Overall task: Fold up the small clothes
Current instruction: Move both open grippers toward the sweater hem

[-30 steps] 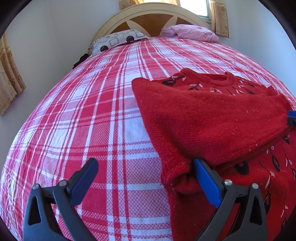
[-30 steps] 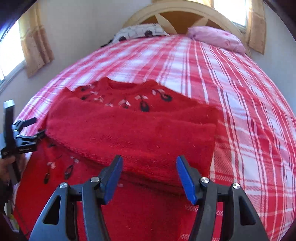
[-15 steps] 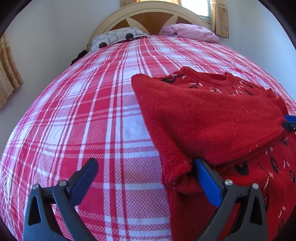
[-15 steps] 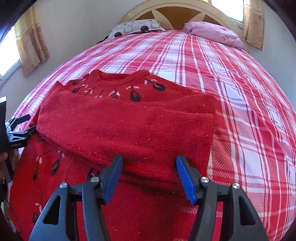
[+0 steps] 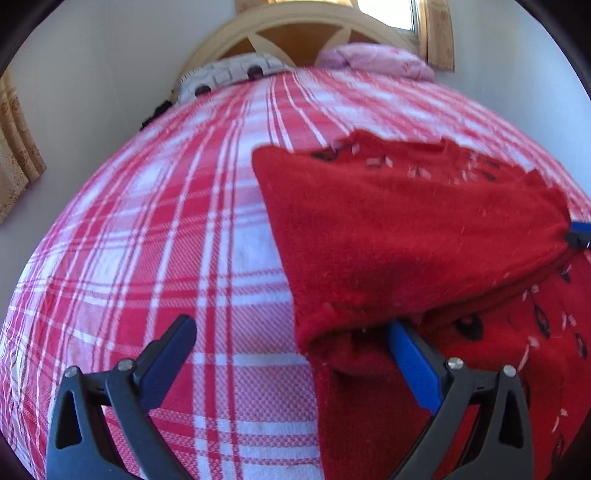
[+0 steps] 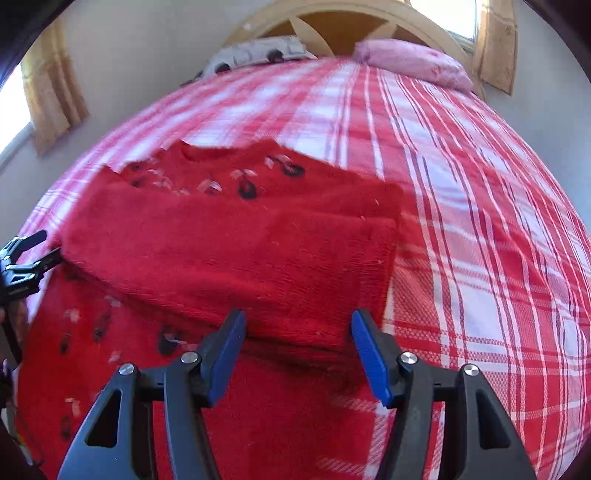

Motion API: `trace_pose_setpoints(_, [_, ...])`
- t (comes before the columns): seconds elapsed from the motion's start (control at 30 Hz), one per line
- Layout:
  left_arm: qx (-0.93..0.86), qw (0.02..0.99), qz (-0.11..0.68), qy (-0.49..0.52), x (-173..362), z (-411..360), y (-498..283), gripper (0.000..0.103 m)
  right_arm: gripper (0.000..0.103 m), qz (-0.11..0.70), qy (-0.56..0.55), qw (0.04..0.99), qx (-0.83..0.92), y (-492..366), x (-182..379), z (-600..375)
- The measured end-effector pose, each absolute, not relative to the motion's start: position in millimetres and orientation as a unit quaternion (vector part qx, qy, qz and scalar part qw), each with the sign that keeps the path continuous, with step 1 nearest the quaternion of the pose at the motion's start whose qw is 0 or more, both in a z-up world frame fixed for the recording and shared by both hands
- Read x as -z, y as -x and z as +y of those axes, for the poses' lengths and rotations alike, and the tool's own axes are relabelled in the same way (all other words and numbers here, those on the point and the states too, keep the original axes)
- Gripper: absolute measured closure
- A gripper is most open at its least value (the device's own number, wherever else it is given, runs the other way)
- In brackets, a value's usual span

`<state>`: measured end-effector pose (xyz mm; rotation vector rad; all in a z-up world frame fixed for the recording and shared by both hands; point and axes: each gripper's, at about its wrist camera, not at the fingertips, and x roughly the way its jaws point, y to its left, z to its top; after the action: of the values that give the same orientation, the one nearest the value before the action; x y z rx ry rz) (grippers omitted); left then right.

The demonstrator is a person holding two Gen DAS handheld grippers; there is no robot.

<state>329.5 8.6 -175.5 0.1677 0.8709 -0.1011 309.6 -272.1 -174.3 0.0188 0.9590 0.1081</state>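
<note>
A red knitted sweater (image 5: pixel 413 236) with small black and white motifs lies flat on the red-and-white checked bedspread (image 5: pixel 166 240), a plain red sleeve folded across its chest. My left gripper (image 5: pixel 291 343) is open at the sleeve's left end, with its right fingertip (image 5: pixel 402 343) tucked against the cuff. The right gripper (image 6: pixel 297 339) is open over the sweater (image 6: pixel 229 251), and the folded sleeve's near edge lies just ahead of its tips, untouched by the pads. Each gripper shows at the edge of the other's view: left gripper (image 6: pixel 22 258), right gripper (image 5: pixel 580 232).
A patterned pillow (image 5: pixel 229 74) and a pink pillow (image 5: pixel 373 59) lie against the wooden headboard (image 5: pixel 295 22) at the far end. Curtains (image 5: pixel 18 166) hang at the left wall. Bare bedspread stretches left of the sweater and to its right (image 6: pixel 480 221).
Almost nothing: both views have shifted slightly and are a little blurred now. The sweater lies as before and both grippers stay open.
</note>
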Motion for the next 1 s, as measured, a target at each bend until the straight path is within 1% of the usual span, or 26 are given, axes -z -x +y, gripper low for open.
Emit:
trace_pose_setpoints(0.07, [0.052, 0.906, 0.414, -0.073, 170.6, 11.7, -324.8, 0.0, 0.042, 0.454, -0.026, 0.889, -0.054, -306.4, 171.5, -276.0])
trace_pose_setpoints(0.23, [0.055, 0.907, 0.412, -0.069, 164.6, 17.8, -303.5, 0.0, 0.042, 0.442, -0.025, 0.895, -0.053, -285.0, 161.0, -277.8])
trace_pose_setpoints(0.33, [0.055, 0.907, 0.413, -0.069, 160.6, 23.4, -278.8, 0.0, 0.042, 0.448, -0.051, 0.89, -0.066, -263.0, 156.1, -286.1])
trace_pose_setpoints(0.5, [0.049, 0.903, 0.421, -0.071, 160.8, 32.2, -244.8, 0.0, 0.042, 0.455, -0.054, 0.887, -0.067, -213.0, 157.1, -291.1])
trace_pose_setpoints(0.7, [0.066, 0.908, 0.413, -0.021, 149.1, 45.4, -193.3, 0.0, 0.042, 0.453, -0.082, 0.884, -0.082, -152.9, 158.7, -289.1])
trace_pose_setpoints(1.0, [0.069, 0.907, 0.415, -0.009, 148.7, 40.2, -144.2, 0.0, 0.042, 0.442, -0.123, 0.885, -0.082, -89.4, 167.8, -285.4])
